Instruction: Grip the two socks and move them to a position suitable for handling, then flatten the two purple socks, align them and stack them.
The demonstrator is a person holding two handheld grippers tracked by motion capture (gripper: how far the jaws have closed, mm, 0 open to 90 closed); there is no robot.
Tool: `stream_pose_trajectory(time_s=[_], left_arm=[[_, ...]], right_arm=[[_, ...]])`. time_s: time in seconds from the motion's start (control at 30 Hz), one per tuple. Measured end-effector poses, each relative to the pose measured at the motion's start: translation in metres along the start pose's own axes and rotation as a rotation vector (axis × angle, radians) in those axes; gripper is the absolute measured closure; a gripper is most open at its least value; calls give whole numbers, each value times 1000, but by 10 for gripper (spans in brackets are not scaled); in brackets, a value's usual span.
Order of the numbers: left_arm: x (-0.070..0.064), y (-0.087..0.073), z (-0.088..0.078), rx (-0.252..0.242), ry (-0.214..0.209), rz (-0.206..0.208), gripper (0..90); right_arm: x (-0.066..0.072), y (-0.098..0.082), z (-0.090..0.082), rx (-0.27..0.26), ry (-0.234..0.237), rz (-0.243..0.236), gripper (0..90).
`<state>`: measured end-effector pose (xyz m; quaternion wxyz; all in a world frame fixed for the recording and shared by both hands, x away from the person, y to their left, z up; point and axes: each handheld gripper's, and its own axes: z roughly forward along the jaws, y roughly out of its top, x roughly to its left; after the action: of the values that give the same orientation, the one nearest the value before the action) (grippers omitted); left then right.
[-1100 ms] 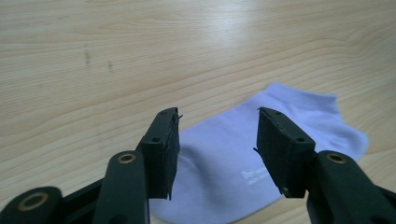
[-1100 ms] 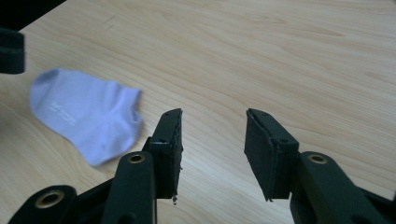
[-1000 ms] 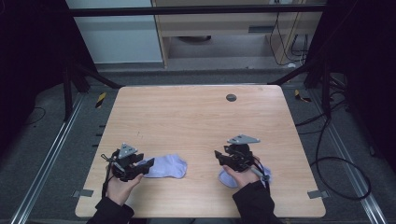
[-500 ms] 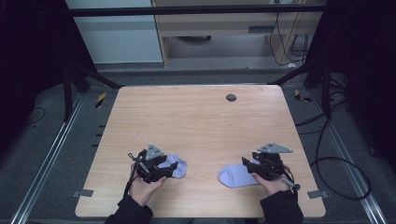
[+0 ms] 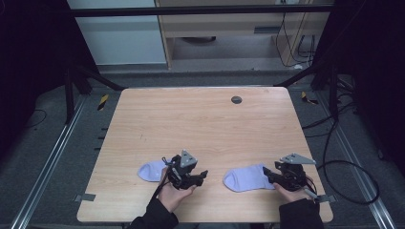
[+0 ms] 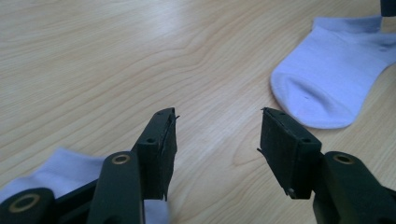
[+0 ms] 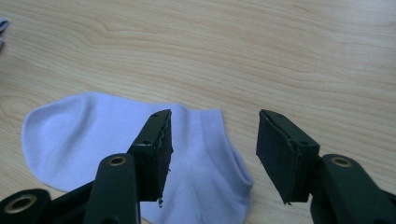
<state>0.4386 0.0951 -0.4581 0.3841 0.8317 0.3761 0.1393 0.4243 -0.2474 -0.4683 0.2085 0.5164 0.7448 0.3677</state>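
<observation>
Two socks, right sock [image 7: 140, 154] under open right tool [image 7: 212, 154]

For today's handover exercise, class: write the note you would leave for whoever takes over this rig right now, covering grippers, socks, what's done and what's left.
Left gripper: open, holding nothing, pointed toward the right sock.
Right gripper: open, jaws over the cuff end of the right sock, not closed on it.
Left sock: flat on the table near the front edge, just behind the left gripper.
Done: both socks lie flat, apart.
Left: probably gripping the socks and bringing them together.
</observation>
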Motion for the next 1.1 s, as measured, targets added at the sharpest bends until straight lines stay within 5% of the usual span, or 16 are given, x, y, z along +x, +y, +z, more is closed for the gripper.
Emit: stream_pose_trajectory(time_s=[0.47,0.83,1.1], left_arm=[[-35,10,36,41,-43,45,472],[-48,13,62,72,-68,51,531],[-48,11,69,108,-53,36,655]], right_arm=[[-10,-8,4,50,-14,3,474],[-11,-13,11,119,-11,-1,560],[-14,-16,15,156,-15,-4,650]])
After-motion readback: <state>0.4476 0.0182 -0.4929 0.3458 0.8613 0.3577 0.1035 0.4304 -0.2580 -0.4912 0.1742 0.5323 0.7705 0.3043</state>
